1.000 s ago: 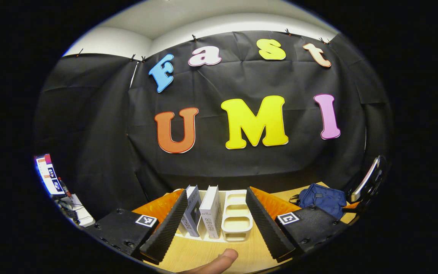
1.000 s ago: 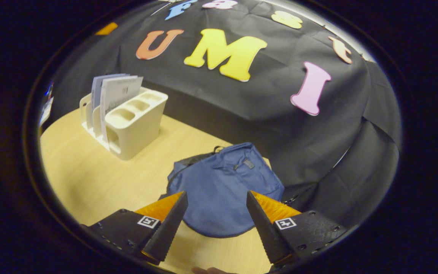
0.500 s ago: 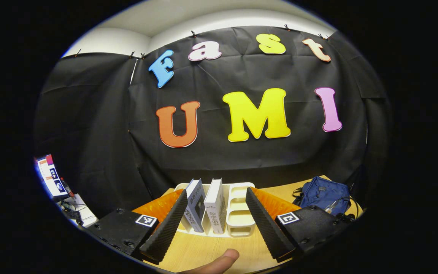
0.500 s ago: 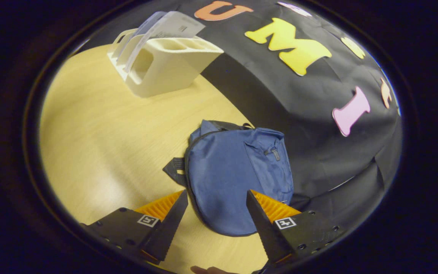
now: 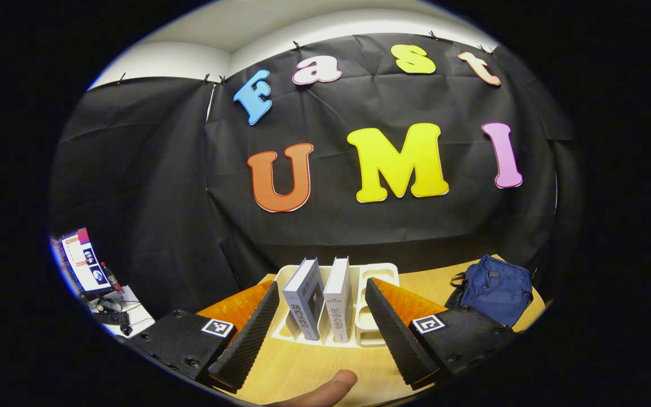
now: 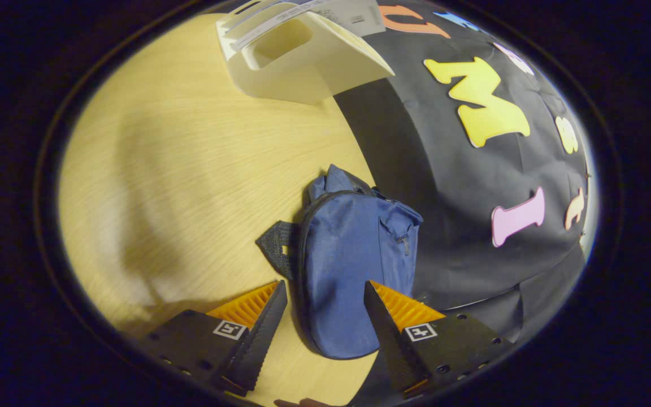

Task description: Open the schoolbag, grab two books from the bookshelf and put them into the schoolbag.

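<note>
Right tool (image 6: 325, 322) has swung down over the schoolbag (image 6: 354, 265), fingers spread, bag lying lengthwise straight ahead between them on the bench (image 6: 190, 186). Left tool (image 5: 317, 325), also spread, faces the two books (image 5: 325, 299).

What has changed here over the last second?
The right gripper has swung down over the blue schoolbag, jaws open around its near end. The left gripper has eased toward the two books in the white bookshelf. Nothing was grasped; bag shut, books in place.
</note>
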### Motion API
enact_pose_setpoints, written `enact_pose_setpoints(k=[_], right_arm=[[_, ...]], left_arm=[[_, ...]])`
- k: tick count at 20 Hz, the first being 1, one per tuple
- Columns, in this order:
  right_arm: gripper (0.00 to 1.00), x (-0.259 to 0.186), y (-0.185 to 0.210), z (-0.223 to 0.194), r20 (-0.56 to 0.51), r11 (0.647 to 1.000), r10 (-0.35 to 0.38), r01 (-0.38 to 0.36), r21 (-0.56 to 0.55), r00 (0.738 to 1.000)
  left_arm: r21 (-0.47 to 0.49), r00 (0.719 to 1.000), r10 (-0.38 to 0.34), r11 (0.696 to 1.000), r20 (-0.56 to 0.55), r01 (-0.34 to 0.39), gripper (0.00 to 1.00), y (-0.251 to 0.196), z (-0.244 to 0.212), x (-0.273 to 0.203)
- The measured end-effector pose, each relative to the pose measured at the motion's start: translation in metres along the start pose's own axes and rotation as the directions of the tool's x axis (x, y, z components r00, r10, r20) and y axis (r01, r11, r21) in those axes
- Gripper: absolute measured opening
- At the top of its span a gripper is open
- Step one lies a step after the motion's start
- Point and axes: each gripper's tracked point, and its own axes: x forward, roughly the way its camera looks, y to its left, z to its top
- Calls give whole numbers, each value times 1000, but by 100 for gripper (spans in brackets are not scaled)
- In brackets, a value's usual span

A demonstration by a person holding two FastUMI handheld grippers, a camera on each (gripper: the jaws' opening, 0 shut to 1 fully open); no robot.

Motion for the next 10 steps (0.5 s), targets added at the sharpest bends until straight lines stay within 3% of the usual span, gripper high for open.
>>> enact_pose_setpoints(k=[5,10], right_arm=[[77,16,-2,6,-22,998,-50,49,-39,999],[73,11,-15,6,-76,999,-38,39,17,996]], left_arm=[[22,1000,1,1000,-17,-1,98,1,-6,-7],[27,1000,4,1000,-22,-4,98,1,-9,-11]])
